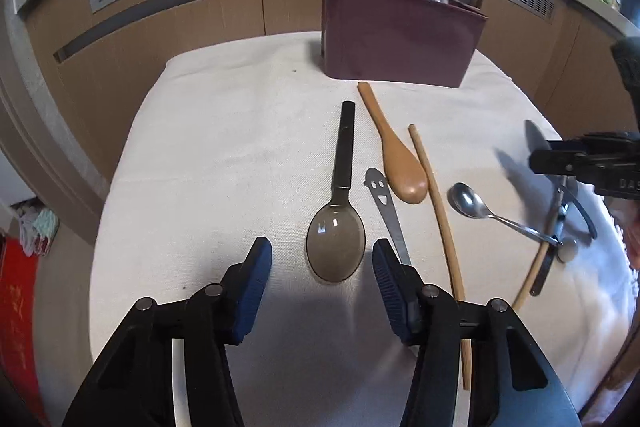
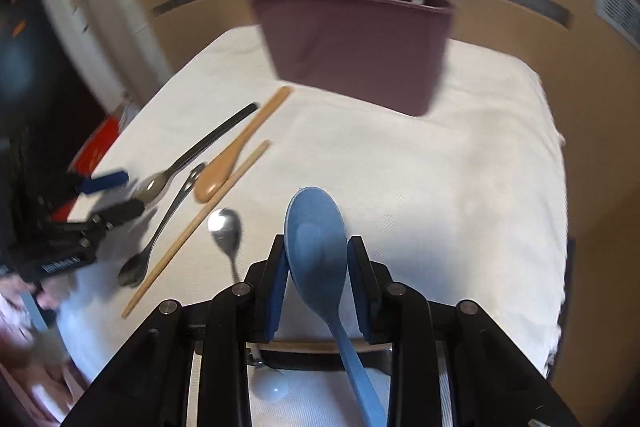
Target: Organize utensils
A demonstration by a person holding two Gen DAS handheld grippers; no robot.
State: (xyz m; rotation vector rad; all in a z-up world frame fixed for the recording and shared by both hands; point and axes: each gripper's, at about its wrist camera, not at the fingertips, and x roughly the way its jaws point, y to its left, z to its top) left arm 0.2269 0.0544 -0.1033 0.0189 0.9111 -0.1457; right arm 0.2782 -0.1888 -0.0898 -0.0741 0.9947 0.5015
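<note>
The right tongs [image 2: 316, 261] grip a blue spoon [image 2: 316, 235] by its bowl, lifted above the cloth-covered surface [image 2: 460, 187]. The left tongs [image 1: 322, 267] stand open – pads on either side of a smoky translucent spoon [image 1: 336, 251], not touching it. Beyond that spoon lie a wooden spoon [image 1: 400, 167] and chopstick [image 1: 436, 211] – farther still, the maroon holder [image 1: 400, 39].

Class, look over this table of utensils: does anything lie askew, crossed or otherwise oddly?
Yes. At the table's right edge, a metal spoon crosses a small jumble of a wooden stick and dark utensils, while the others lie singly. Nothing looks spilled or broken.
</note>
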